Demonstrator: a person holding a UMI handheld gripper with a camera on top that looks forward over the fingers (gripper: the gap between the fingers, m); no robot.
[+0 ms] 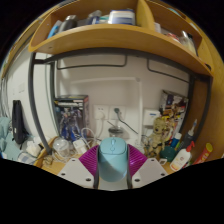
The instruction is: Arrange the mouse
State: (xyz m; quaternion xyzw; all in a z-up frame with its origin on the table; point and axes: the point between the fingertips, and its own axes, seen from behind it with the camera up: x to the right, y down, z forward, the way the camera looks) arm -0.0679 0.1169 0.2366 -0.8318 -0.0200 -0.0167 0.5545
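The tongs [113, 170] are clamped on a pale blue mouse [113, 160], whose rounded body stands up between the two magenta pads [90, 159] with each pad pressing on one flank. It looks carried clear of the bench [48, 165], though the surface right beneath it is hidden by the mouse itself.

To do this step well, I judge the hold should be kept even on both flanks so the smooth shell does not squirt forward, and the mouse lowered flat, its underside level, onto a bare patch before the grip is eased. The clutter argues for a slow approach: a slip could knock neighbours over.

Just ahead of the mouse stands a thin wire stand [118, 130]. To one side lie clear plastic bottles [62, 148] and a blue-and-white box [70, 115]; to the other, a cluster of small coloured containers [172, 130]. Behind all rises a pale wall [105, 85] with a socket, and above it a wooden shelf [100, 42] carrying boxes.
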